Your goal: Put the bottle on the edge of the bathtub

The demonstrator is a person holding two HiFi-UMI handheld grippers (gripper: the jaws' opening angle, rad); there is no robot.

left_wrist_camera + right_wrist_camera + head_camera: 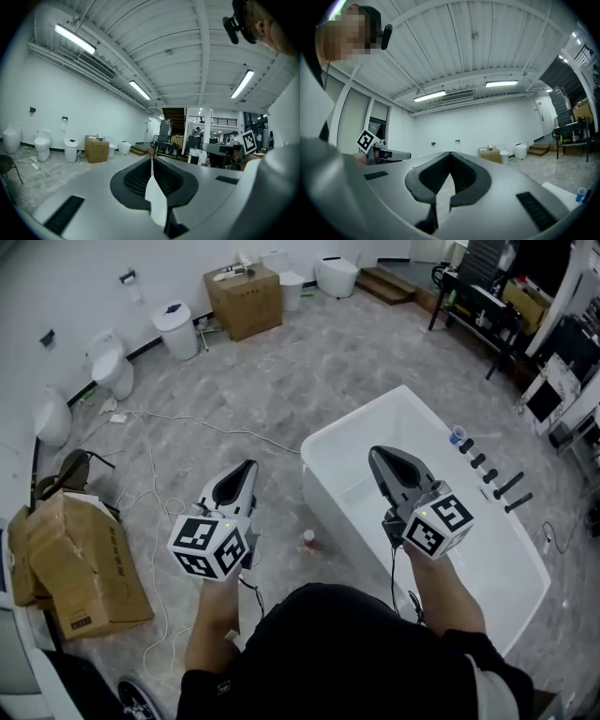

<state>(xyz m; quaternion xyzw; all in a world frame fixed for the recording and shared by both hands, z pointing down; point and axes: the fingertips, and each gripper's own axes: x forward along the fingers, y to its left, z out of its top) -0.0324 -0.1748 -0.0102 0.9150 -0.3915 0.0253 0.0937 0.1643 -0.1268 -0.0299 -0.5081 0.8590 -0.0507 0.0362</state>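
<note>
A small pale bottle point(307, 540) with a reddish band stands on the grey floor, close against the near side of the white bathtub point(349, 432). My left gripper point(247, 468) is held in the air to the left of the tub, above and left of the bottle, jaws shut with nothing between them. My right gripper point(374, 454) hovers over the tub's basin, also shut and empty. In the left gripper view my left gripper point(152, 159) points level across the room. In the right gripper view my right gripper point(450, 153) points level at the far wall.
Black tap fittings point(494, 475) and a small blue cap point(457, 435) sit on the tub's far rim. White cables point(187, 420) trail over the floor. Cardboard boxes point(80, 563) lie at the left. Toilets point(112, 367), a bin point(176, 329) and a brown box point(244, 298) line the back wall.
</note>
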